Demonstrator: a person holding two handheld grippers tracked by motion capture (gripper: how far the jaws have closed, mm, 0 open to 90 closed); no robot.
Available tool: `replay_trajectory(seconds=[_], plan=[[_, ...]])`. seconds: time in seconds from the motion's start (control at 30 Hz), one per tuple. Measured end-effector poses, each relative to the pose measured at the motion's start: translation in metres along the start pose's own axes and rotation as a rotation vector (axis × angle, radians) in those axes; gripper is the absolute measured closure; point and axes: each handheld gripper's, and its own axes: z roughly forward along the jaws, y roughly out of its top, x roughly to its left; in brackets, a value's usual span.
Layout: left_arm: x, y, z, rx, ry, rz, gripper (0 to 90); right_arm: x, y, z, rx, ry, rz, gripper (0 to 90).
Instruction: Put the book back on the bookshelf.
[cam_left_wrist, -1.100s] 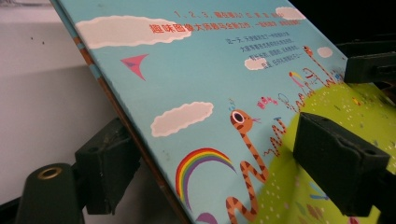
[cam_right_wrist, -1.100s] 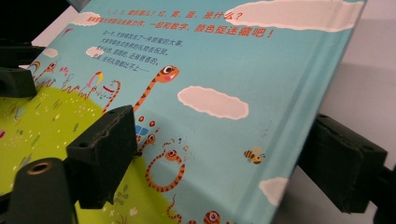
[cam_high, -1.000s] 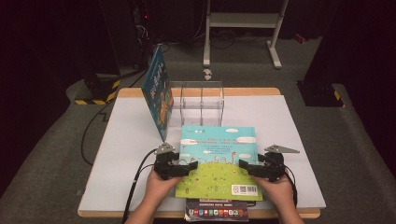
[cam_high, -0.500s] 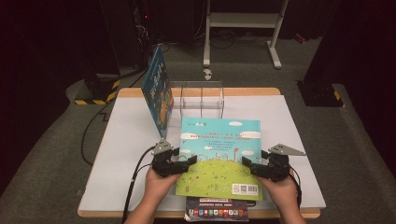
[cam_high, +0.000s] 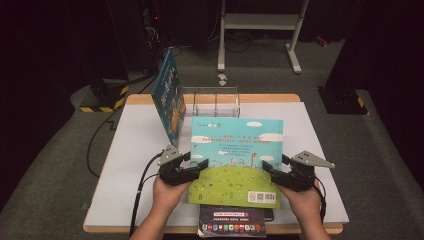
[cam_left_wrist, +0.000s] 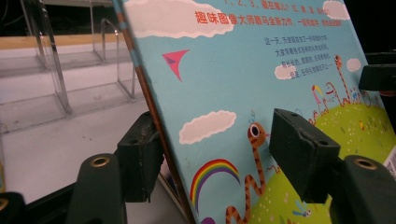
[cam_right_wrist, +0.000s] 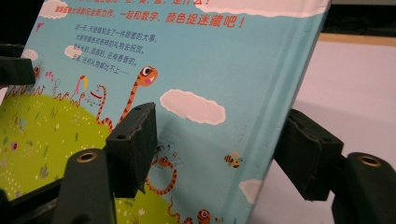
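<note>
A picture book (cam_high: 235, 150) with a blue sky and green hill cover is tilted up off the table, its far edge raised. My left gripper (cam_high: 197, 170) grips its left edge and my right gripper (cam_high: 267, 172) its right edge. The jaws of both have just been closing, with the book between them. In the left gripper view one pad (cam_left_wrist: 303, 154) lies on the cover (cam_left_wrist: 280, 56) and the other sits behind the edge. In the right gripper view the gripper (cam_right_wrist: 219, 144) likewise has one pad on the cover (cam_right_wrist: 210, 56) and one behind the spine side.
A dark book (cam_high: 232, 222) lies under the lifted one at the near table edge. A clear acrylic rack (cam_high: 212, 102) stands at the back of the white tabletop (cam_high: 135, 150), with a blue book (cam_high: 169, 97) upright at its left end.
Both hands have risen, and the picture book has come up with them, tilting so its far edge stands higher. The jaws have narrowed onto its edges.
</note>
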Motion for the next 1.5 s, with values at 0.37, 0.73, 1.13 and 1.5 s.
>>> replay_trajectory(seconds=[0.37,0.73,1.13,1.5], plan=[[-0.004,0.012,-0.010,-0.069,0.027,0.036,42.9,0.008,0.014,-0.008,-0.056,-0.033,-0.041,37.9],[0.003,0.031,0.003,-0.104,0.049,0.062,46.1,0.000,0.033,0.001,-0.094,-0.065,-0.039,40.9],[0.007,0.055,0.015,-0.182,0.092,0.112,49.3,-0.013,0.056,0.012,-0.156,-0.090,-0.034,42.9],[0.005,0.063,0.016,-0.227,0.087,0.158,49.2,-0.013,0.064,0.005,-0.194,-0.107,-0.053,42.8]])
